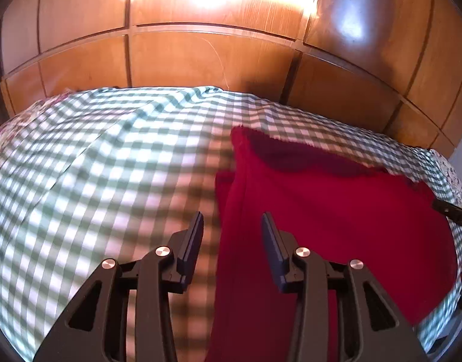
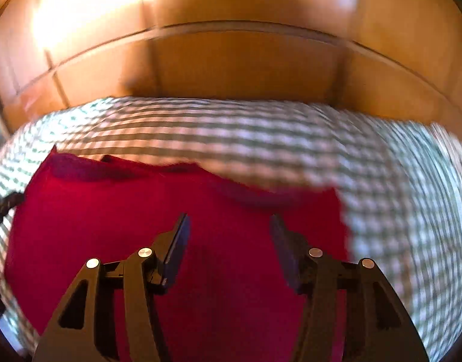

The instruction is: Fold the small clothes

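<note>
- Two grippers, both with jaws apart and nothing between the pads. The left gripper (image 1: 232, 226) hangs above the left edge of the red garment (image 1: 336, 226); the right gripper (image 2: 229, 229) hangs over the garment's middle-right.
- Garment lies on the green-and-white checked sheet (image 1: 95, 166), toward its right side in the left wrist view, with a darker band of fabric along its far edge (a folded-over layer or a hem, cannot tell which).
- Wooden panelled wall (image 1: 200, 60) stands behind the bed; strong glare at the top.
- Right wrist view is smeared, so the far right corner of the garment is hard to place.
- Risk: a pinch aimed from the blurred view may miss the edge and close on the sheet instead, dragging it.
- Risk: the soft knit may bunch under a pad; pinching one layer only would skew the fold.
- Risk: uneven lift between the two sides would leave the crease crooked (judgement, not observed).
</note>
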`<control>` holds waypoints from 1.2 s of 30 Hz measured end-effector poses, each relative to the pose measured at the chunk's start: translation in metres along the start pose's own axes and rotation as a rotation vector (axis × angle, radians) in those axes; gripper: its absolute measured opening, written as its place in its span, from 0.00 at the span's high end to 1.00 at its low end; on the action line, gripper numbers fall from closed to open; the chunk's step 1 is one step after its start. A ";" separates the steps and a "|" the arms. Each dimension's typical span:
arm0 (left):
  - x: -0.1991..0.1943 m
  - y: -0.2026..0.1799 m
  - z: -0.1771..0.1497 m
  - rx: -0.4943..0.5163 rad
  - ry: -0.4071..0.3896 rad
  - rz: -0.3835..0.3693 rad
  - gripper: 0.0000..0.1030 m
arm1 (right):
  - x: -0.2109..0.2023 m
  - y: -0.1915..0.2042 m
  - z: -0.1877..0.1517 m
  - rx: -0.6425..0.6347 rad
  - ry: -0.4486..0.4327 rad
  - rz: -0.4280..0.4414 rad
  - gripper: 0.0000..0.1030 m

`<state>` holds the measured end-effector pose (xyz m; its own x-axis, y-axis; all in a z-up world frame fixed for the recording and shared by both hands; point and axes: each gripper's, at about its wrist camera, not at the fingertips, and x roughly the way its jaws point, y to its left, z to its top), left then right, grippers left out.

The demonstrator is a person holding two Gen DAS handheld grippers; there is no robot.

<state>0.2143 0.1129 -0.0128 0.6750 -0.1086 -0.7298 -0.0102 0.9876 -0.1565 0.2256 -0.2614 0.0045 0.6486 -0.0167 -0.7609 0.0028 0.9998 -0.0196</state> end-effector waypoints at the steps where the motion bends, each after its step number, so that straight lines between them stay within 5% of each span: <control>1: -0.006 0.002 -0.006 -0.005 0.001 -0.006 0.58 | -0.012 -0.019 -0.012 0.052 -0.001 -0.005 0.47; 6: -0.030 0.021 -0.041 -0.049 0.026 -0.017 0.57 | -0.053 -0.082 -0.073 0.254 0.036 0.028 0.47; 13: -0.046 0.028 -0.080 -0.052 0.076 -0.024 0.52 | -0.069 -0.081 -0.137 0.341 0.099 0.162 0.47; 14: -0.046 0.027 -0.085 -0.040 0.083 -0.016 0.52 | -0.066 -0.076 -0.142 0.336 0.112 0.164 0.50; 16: -0.044 0.021 -0.090 0.007 0.080 0.013 0.51 | -0.064 -0.071 -0.145 0.318 0.110 0.124 0.76; 19: -0.038 0.018 -0.091 0.038 0.091 0.048 0.46 | -0.072 -0.075 -0.138 0.317 0.067 0.094 0.91; 27: -0.052 0.009 -0.090 0.084 0.055 0.124 0.47 | -0.057 -0.075 -0.147 0.277 0.067 0.017 0.90; 33: -0.072 -0.023 -0.081 0.130 -0.010 0.121 0.48 | -0.088 -0.058 -0.134 0.224 -0.012 -0.033 0.62; 36: -0.073 -0.039 -0.080 0.159 -0.013 0.106 0.47 | -0.103 -0.034 -0.127 0.152 -0.054 -0.002 0.61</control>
<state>0.1064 0.0731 -0.0070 0.6855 -0.0026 -0.7281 0.0342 0.9990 0.0287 0.0625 -0.2953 0.0010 0.6885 -0.0218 -0.7249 0.1166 0.9899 0.0809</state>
